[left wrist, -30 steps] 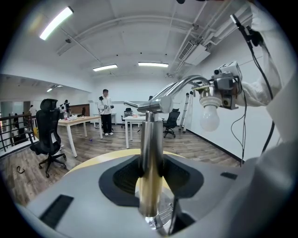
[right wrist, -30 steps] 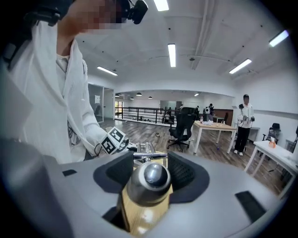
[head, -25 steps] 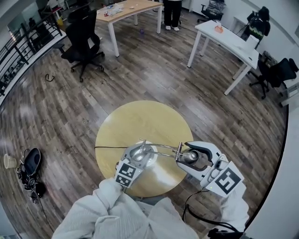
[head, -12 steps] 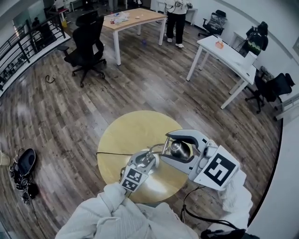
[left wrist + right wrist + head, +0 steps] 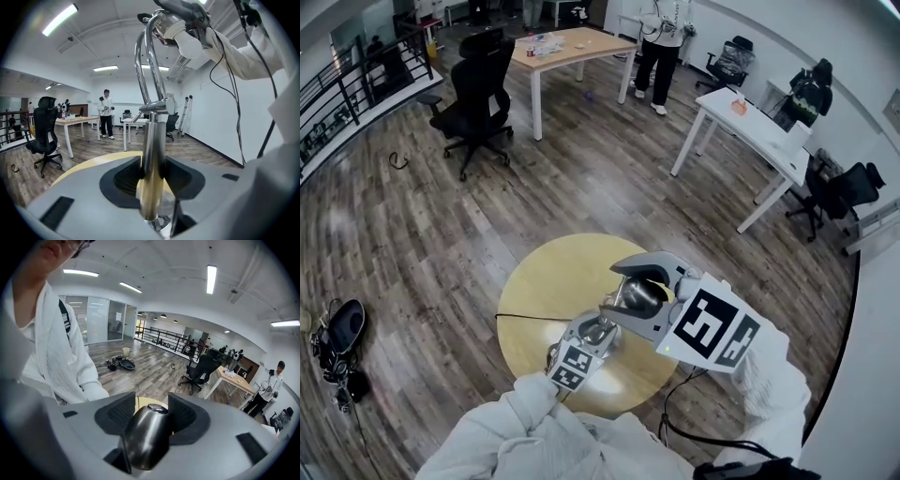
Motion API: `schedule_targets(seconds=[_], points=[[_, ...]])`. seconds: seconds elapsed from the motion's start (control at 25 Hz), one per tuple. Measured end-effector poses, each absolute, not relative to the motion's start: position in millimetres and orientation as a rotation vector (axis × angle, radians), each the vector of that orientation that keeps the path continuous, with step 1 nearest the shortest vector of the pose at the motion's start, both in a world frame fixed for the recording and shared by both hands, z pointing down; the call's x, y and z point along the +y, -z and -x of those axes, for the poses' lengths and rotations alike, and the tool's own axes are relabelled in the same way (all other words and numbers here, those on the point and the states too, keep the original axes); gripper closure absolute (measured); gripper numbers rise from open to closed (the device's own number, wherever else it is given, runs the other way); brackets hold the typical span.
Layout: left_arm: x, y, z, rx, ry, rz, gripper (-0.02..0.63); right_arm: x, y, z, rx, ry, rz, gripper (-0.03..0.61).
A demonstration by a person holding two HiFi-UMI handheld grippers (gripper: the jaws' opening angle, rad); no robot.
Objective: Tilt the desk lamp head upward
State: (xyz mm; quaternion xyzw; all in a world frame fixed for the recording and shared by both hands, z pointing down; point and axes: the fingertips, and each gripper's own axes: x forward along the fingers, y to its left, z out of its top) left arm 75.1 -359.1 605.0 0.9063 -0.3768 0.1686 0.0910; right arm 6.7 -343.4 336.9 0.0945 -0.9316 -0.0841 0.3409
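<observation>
The right hand-held gripper (image 5: 642, 284) pinches the polished chrome, dome-shaped lamp head (image 5: 637, 300) across its shell. In the right gripper view both ribbed black pads (image 5: 118, 416) lie against the dome's sides, and its rounded back faces the camera. The left hand-held gripper (image 5: 596, 328) is clamped low on the lamp's upright chrome post (image 5: 151, 154), one pad pressed to each side. That pins the lamp to the round yellow wooden bench (image 5: 546, 272).

A second ago the lamp head lay out to the right of the post, at the end of a nearly level arm. The right hand-held gripper has since carried it up and in, so in the head view it now sits almost over the left hand-held gripper, which has hardly shifted. From the left gripper view the twin chrome rods (image 5: 145, 61) now arch steeply overhead, and the white bulb (image 5: 190, 44) shows high up in the mouth of the lamp head.

The lift looks well under way. The bulb seems to face sideways and down, so the lamp head itself probably needs more turning. A thin black cable (image 5: 523, 318) trails left across the bench.
</observation>
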Motion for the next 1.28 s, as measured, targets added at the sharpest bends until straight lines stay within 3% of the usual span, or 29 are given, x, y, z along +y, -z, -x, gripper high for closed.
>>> schedule_targets(seconds=[0.68,1.08,1.28], points=[[-366,-610,-43,-1.144,-0.455,-2.747,0.466,-356,-328,24,-2.574,0.298,-0.474,0.350],[-346,-591,-28,-1.129,-0.399,-2.776,0.466,-346,-316,4,-2.577,0.339,-0.585,0.350],[-331,-576,2,-1.160,-0.302,-2.756,0.466,-340,-278,-36,-2.715,0.320,-0.853,0.350]])
